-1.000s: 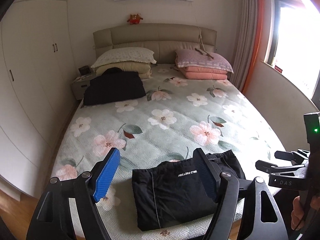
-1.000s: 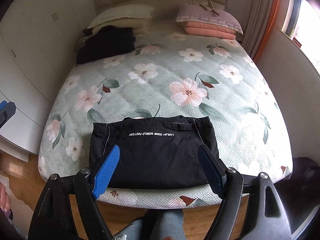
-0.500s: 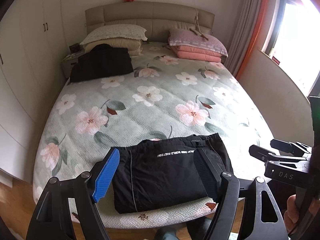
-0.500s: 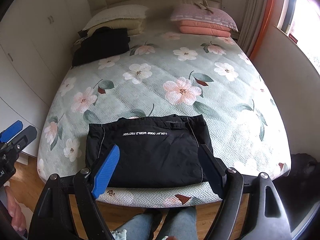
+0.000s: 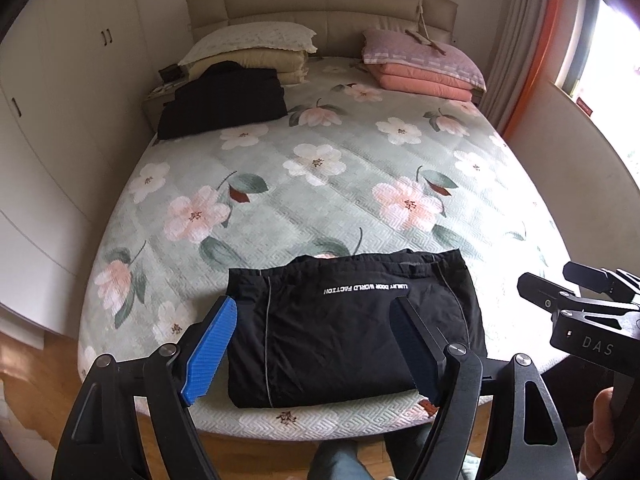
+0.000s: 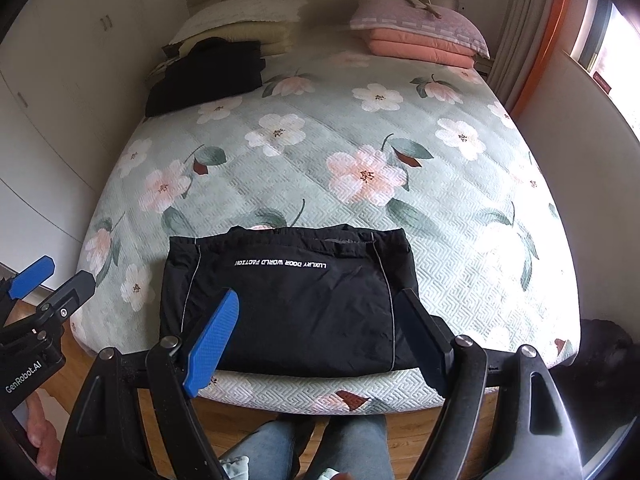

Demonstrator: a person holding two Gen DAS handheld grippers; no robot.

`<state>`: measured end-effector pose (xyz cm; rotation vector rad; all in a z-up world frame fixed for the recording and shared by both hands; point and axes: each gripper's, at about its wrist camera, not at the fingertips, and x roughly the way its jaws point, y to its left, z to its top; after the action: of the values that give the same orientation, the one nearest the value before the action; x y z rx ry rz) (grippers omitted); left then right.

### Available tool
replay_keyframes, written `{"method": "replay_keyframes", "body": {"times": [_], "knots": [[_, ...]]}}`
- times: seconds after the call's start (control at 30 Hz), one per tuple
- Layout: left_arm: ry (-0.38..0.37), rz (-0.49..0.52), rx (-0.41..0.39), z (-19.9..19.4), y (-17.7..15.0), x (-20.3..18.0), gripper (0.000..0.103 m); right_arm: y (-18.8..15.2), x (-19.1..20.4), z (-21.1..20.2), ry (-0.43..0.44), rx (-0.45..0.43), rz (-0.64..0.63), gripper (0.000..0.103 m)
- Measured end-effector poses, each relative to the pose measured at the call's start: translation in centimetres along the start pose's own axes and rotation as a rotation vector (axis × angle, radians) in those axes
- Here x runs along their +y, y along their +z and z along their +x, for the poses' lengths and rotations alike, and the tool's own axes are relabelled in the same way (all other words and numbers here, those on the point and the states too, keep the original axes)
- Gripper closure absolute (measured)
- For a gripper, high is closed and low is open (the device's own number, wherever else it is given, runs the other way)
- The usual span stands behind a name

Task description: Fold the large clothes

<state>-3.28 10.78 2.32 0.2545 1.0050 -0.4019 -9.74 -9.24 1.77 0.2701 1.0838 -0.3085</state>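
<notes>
A black garment (image 5: 344, 328) with white lettering lies folded into a flat rectangle at the foot of the bed; it also shows in the right wrist view (image 6: 296, 300). My left gripper (image 5: 316, 348) is open and empty, held above and short of the garment. My right gripper (image 6: 320, 332) is open and empty, also held back over the bed's foot edge. Each gripper shows at the edge of the other's view: the right one (image 5: 568, 292) and the left one (image 6: 52, 276). A second folded black garment (image 5: 224, 100) lies at the head of the bed on the left.
The bed (image 5: 320, 184) has a green floral cover. Cream pillows (image 5: 248, 48) and pink pillows (image 5: 424, 64) lie by the headboard. White wardrobes (image 5: 60, 120) stand left, a window wall (image 5: 580, 140) right. The person's legs (image 6: 312, 448) stand on the wood floor at the bed's foot.
Both grippers have pulled back and risen away from the folded garment. They stay open. The garment has not moved.
</notes>
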Motion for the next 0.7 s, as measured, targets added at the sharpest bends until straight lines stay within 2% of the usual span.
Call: {"method": "replay_keyframes", "body": {"times": [0.43, 0.57, 0.7], "knots": [[0.049, -0.062, 0.042, 0.7, 0.7, 0.8, 0.023, 0.7, -0.2, 1.7, 0.045, 0.042, 0.002, 0.021], [0.092, -0.104, 0.091, 2.0, 0.6, 2.1, 0.023, 0.9, -0.2, 2.0, 0.056, 0.051, 0.003, 0.021], [0.134, -0.104, 0.089, 2.1, 0.5, 2.8, 0.023, 0.9, 0.1, 2.3, 0.057, 0.057, -0.001, 0.021]]}}
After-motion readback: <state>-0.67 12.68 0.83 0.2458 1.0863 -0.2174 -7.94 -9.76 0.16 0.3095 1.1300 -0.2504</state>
